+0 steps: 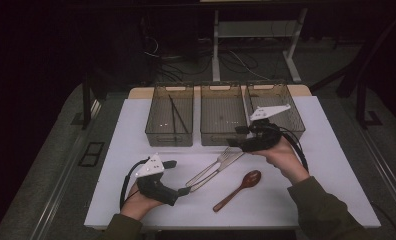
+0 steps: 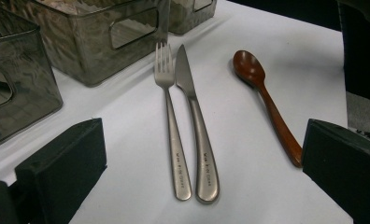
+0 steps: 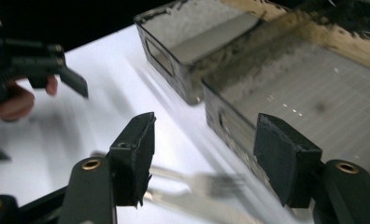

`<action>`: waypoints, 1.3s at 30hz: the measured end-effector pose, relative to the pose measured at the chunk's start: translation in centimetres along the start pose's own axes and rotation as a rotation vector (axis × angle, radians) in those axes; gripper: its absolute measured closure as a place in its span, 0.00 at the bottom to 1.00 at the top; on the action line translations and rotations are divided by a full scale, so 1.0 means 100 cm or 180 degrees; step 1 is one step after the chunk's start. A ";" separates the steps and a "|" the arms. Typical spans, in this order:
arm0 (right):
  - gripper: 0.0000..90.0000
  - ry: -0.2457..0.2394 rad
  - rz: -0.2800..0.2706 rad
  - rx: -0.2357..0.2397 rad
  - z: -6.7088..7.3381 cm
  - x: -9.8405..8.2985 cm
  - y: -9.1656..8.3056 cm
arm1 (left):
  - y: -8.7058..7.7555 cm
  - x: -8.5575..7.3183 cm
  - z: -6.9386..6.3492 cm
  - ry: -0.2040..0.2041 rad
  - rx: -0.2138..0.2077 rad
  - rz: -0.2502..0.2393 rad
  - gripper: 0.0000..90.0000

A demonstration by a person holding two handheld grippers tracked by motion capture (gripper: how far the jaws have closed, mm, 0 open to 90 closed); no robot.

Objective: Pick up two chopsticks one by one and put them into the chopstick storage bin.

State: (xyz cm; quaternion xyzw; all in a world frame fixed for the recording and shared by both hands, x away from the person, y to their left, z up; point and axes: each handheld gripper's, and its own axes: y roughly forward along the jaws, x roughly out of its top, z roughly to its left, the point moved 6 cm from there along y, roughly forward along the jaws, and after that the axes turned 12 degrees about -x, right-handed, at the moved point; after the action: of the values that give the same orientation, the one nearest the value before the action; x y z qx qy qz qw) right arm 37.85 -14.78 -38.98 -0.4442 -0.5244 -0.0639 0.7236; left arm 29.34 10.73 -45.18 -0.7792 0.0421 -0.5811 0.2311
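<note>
A steel fork (image 1: 222, 160) and knife (image 1: 213, 173) lie side by side on the white table, with a brown wooden spoon (image 1: 238, 190) to their right. My left gripper (image 1: 185, 190) rests near the handle ends, open, and looks along the fork (image 2: 171, 126), knife (image 2: 196, 126) and spoon (image 2: 267, 100); my left gripper (image 2: 206, 140) has bare table and the two handles between its jaws. My right gripper (image 1: 237, 143) hovers over the fork's tines by the middle bin. My right gripper (image 3: 209, 156) is open, with the blurred fork (image 3: 211, 184) below it and nothing touching its pads.
Three smoky clear bins stand in a row at the back: the left bin (image 1: 169, 131) holds dark chopsticks (image 1: 178, 116), while the middle bin (image 1: 222, 135) and the right bin (image 1: 286, 102) hold nothing I can see. The table's front edge (image 1: 226, 225) runs near the person's sleeves.
</note>
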 end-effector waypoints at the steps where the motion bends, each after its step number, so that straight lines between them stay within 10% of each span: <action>1: 0.42 0.0032 -0.0002 -0.0002 -0.002 -0.006 -0.003 | 0.000 0.000 0.000 0.0000 0.0006 0.0005 0.00; 17: 0.44 0.0109 0.0150 -0.0108 -0.016 -0.069 -0.043 | -0.002 -0.001 -0.001 0.0006 0.0034 0.0020 0.00; 39: 0.77 -0.0110 0.0358 0.0221 0.027 -0.122 -0.058 | -0.002 -0.001 0.000 0.0014 0.0035 0.0038 0.00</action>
State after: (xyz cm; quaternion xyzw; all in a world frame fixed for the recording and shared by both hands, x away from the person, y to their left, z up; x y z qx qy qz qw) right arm 27.36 -20.85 -45.45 -0.4487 -0.5128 0.0027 0.7319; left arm 29.24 10.92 -45.20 -0.7764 0.0441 -0.5816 0.2387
